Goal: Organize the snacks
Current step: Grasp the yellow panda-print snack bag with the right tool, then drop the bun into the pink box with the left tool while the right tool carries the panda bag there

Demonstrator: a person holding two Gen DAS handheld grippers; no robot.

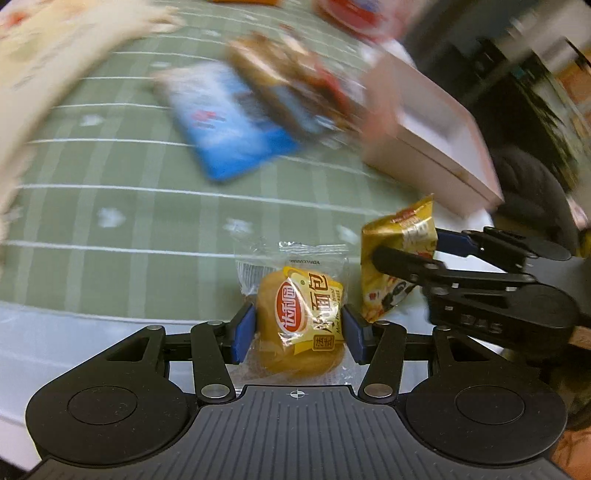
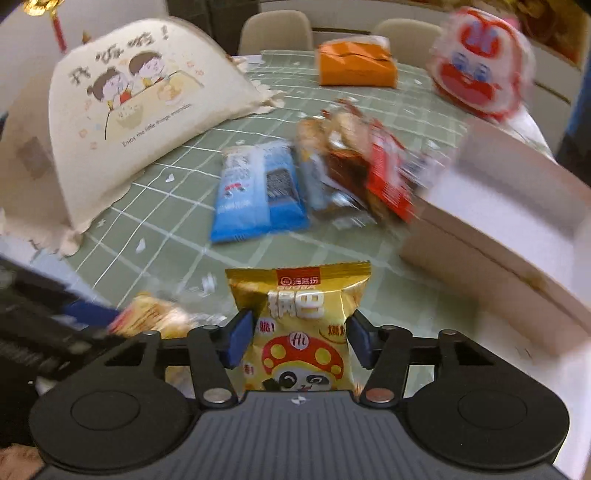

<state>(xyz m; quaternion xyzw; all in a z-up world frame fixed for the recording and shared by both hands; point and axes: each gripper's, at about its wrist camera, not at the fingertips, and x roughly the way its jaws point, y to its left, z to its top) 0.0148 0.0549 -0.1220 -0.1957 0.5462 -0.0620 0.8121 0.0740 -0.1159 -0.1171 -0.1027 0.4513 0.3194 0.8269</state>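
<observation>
Wrapped mini bread (image 1: 301, 321) pinched between left gripper (image 1: 299, 328) pads. Gold snack pouch (image 2: 299, 332) clamped upright in right gripper (image 2: 299, 334), just right of the left one. Ahead on the bench (image 2: 177, 221): blue packet (image 2: 255, 192), pink box (image 2: 517, 221), blurred.

You had two grippers in play: the left gripper (image 1: 299, 328) with one wrapped mini bread (image 1: 301, 325), the right gripper (image 2: 297, 336) with one gold crispy-rice snack bag (image 2: 301, 332). On the green checked tablecloth (image 2: 177, 192) you had one blue packet (image 2: 255, 192), one blurred heap of mixed packets (image 2: 354, 166), one white open box (image 2: 517, 229), one cream printed bag (image 2: 133, 110), one orange pack (image 2: 356, 64), one red-and-white cartoon bag (image 2: 476, 62). Behind the table stood two chairs (image 2: 275, 31).
</observation>
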